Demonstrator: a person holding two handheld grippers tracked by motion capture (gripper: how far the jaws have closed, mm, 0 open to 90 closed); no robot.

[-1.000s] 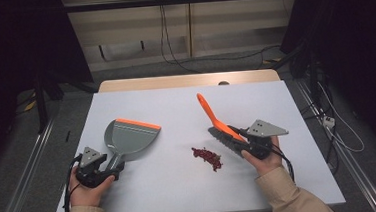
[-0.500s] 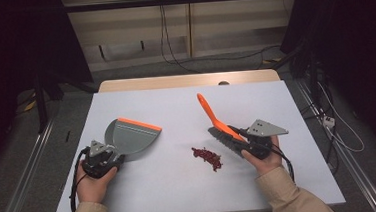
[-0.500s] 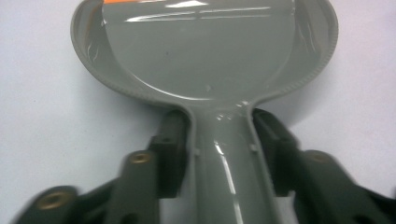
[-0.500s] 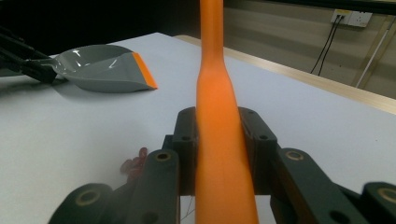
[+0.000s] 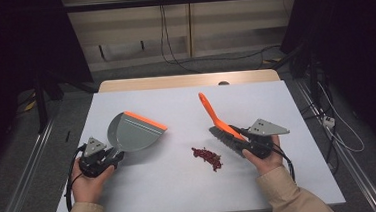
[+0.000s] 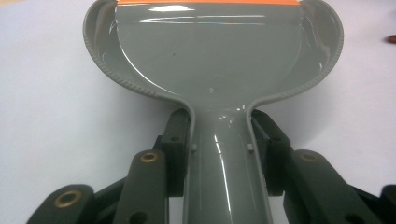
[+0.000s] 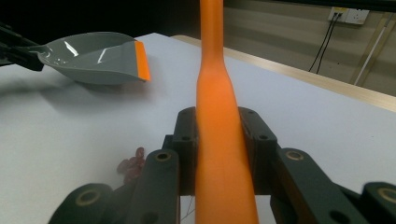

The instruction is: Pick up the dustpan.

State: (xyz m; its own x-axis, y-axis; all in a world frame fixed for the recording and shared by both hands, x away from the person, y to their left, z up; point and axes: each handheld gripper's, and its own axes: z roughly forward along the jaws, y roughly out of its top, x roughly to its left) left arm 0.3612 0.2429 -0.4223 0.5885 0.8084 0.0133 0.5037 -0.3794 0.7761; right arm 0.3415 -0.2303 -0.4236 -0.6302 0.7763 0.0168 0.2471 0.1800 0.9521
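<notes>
High view is showing the left gripper point(image 5: 110, 158) pinching the handle of the grey dustpan point(image 5: 133, 132); its jaws have just been closing, and in the left gripper view the pads point(image 6: 178, 144) are pressing both sides of that handle point(image 6: 224, 158). The right gripper point(image 5: 243, 141) is clamping the orange brush point(image 5: 218, 121) partway along its handle, bristles pointing down toward the white table point(image 5: 181, 186). A small heap of red bits point(image 5: 207, 158) is lying on the table between the two tools, near the bristles and well apart from the pan's orange lip point(image 5: 145, 121). To sweep well, I judge the pan should be turning so its lip faces the heap and sits flat on the surface, while the brush is drawing the bits in short strokes toward it. In the right gripper view the pan point(image 7: 93, 57) seems to be lifted at the lip, though the angle makes that hard to confirm. Open table is lying all around the heap, so both hands have room; the near edge is closer to the heap than the far edge, so strokes are better aimed leftward than toward the person.
</notes>
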